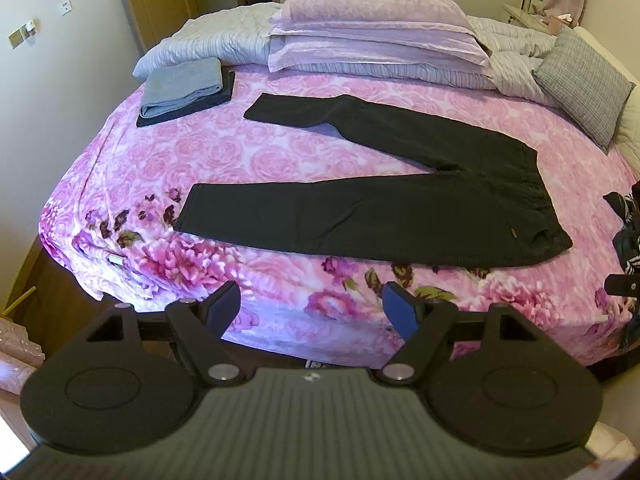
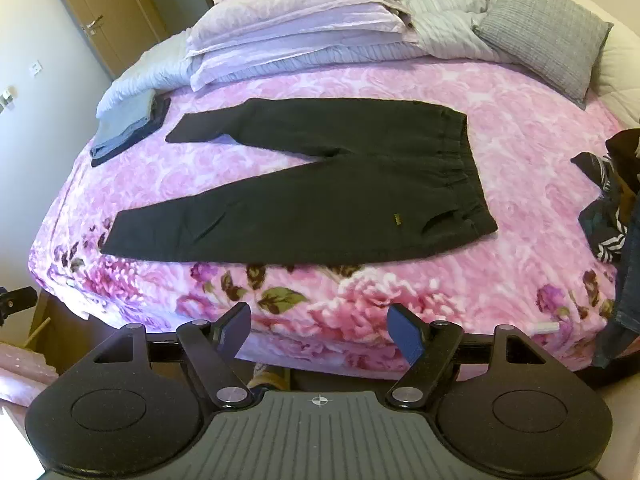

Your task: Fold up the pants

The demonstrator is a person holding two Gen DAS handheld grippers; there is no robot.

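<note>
Left wrist view: we see the left gripper [image 1: 312, 306] above the near bed edge, jaws spread, nothing between them.
Right wrist view: we see the right gripper [image 2: 320, 328] likewise spread wide and empty.
Pants location: one pair of black pants [image 2: 320, 184] lies flat on the pink floral blanket [image 2: 520, 128], waistband to the right, two legs splayed in a V to the left.
Progress: we judge that no fold is made yet; the legs lie apart.
Remaining: we judge that the legs must be brought together, then folded lengthwise.
Count, folded items: two, a blue piece [image 1: 182, 86] on a dark one.
Count, pillows: at least two lilac [image 1: 376, 36], one grey cushion [image 1: 584, 80].
Count, other clothes: a patterned heap [image 2: 608, 216] at right, number unclear.
</note>
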